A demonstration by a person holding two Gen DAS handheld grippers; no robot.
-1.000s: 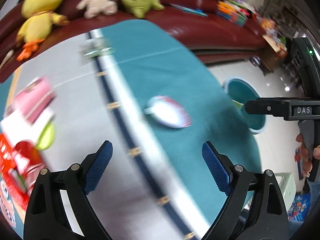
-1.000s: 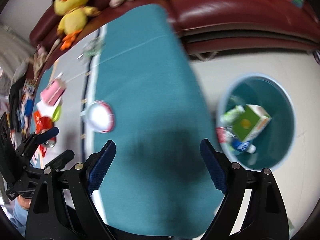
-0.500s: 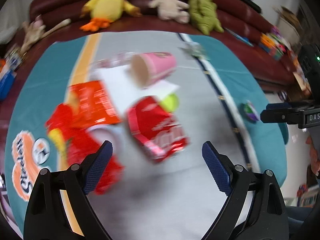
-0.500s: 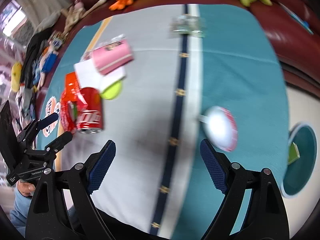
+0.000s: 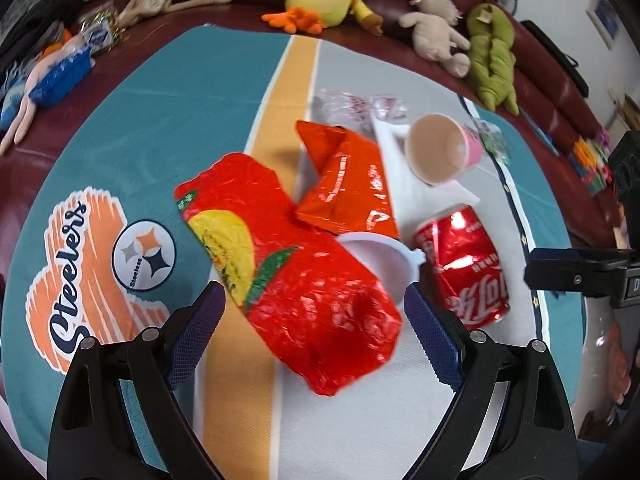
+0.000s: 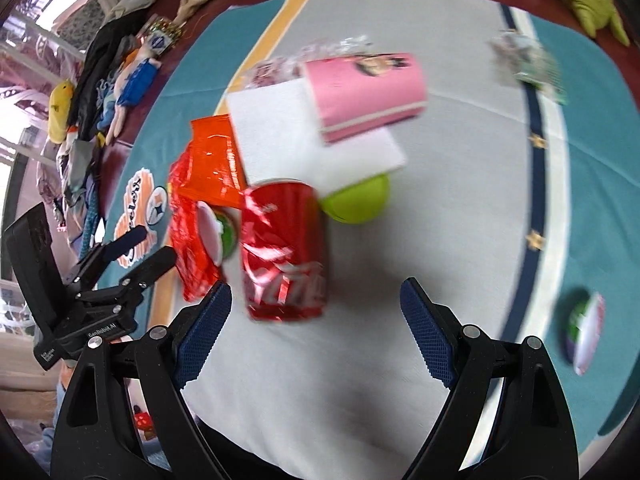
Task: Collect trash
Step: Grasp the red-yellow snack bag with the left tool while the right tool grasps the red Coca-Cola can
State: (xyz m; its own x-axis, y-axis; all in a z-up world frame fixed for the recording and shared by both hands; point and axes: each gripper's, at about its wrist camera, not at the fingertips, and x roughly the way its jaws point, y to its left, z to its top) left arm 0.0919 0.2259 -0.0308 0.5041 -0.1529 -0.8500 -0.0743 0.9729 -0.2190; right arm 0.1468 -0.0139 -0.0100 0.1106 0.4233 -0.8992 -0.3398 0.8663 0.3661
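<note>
The left hand-held gripper hangs released over the pile of trash, its blue pads spread wide with nothing clamped. Between the fingers, reaching from the centre toward 10 o'clock, lies a crumpled red snack bag with a yellow and green print. Touching the bag at about 1 o'clock from the gap sits a small white plastic cup, just beside the right pad. Past that pad, at 2 o'clock, a dented red soda can lies on its side. At 12 o'clock an orange wrapper overlaps the top of the red bag. Farther out at 1 o'clock a pink paper cup lies tipped on a white napkin, its mouth toward the camera, with clear crinkled plastic beyond. All of it rests on a teal, grey and orange cloth covering the counter.

The right hand-held gripper is also released and empty. The same soda can lies at 11 o'clock, just above its left pad. A lime-green ball touches the can's far end at 12 o'clock, half under the napkin. The pink cup rests on the napkin farther out. A small round lid lies well apart at 3 o'clock. The left tool shows at 9 o'clock.
</note>
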